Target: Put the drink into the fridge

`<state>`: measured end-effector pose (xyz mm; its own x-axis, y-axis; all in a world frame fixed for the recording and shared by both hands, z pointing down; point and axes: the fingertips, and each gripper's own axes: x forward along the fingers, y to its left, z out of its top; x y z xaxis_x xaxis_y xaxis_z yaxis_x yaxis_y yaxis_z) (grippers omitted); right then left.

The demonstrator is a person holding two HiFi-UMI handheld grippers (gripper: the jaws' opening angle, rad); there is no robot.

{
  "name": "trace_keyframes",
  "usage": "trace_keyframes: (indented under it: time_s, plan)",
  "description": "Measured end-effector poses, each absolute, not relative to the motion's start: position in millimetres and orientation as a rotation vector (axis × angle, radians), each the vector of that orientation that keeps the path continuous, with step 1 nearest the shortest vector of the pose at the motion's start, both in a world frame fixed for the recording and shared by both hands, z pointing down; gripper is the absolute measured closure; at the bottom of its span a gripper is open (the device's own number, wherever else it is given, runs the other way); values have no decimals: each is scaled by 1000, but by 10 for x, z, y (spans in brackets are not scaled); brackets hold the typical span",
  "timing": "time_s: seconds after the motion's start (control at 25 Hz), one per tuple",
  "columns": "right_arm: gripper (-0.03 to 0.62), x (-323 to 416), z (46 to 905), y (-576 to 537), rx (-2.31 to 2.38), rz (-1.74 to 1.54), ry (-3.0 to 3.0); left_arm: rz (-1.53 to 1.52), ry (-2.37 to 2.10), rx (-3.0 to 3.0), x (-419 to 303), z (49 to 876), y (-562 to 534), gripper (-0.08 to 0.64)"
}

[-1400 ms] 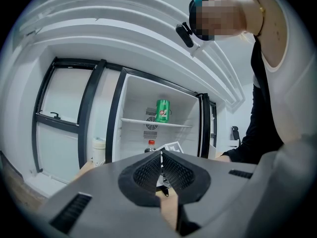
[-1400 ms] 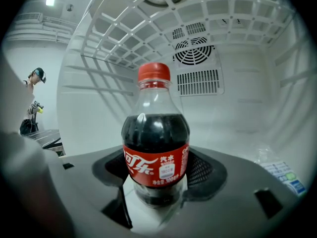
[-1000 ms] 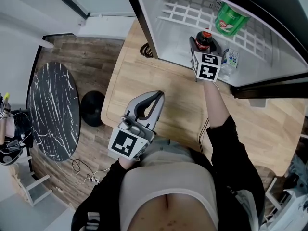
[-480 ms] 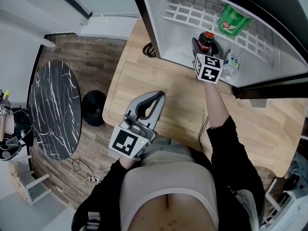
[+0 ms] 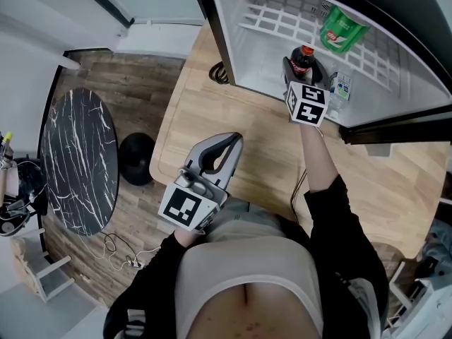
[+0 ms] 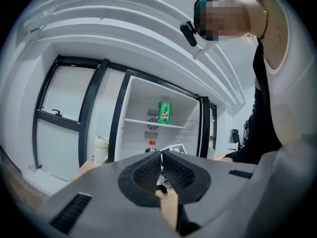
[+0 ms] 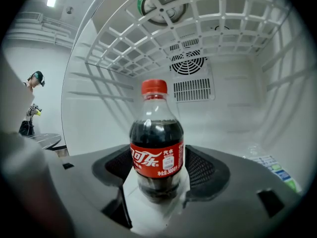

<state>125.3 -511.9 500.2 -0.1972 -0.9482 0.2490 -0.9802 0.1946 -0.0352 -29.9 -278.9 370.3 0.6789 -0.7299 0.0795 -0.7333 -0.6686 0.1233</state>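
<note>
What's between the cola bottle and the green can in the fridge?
A white wire shelf: in the right gripper view the green can stands on it and the cola bottle stands below.

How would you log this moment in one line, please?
right gripper: shut on red-capped dark cola plastic bottle, inside white fridge | left gripper: shut, empty

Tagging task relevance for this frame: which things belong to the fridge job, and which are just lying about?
Job:
- cola bottle
- right gripper, closed on the cola bottle
- fridge, door open

Lying about:
- green can on the shelf
- clear bottle inside the fridge
- left gripper, shut and empty
- marble table
</note>
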Motion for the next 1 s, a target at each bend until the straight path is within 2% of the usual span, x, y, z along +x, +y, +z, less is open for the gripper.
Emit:
trace_keyframes:
  time_s: [0.72, 0.76, 0.84, 1.0]
  plan:
    - [271, 1348, 4719, -4684, 1878, 259, -2365, 15, -1099, 2798, -68, 3684, -2827, 548]
    - [291, 1364, 4684, -4650, 1886, 253, -2369, 13, -1092, 2802, -49, 3682, -2834, 548]
    - [383, 1410, 4608, -4577, 1907, 219, -2363, 6, -1076, 2812, -6, 3669, -2850, 548]
    - [394, 1472, 4487, -4432, 1939, 208, -2369, -3, -1042, 2833, 78, 3647, -2875, 548]
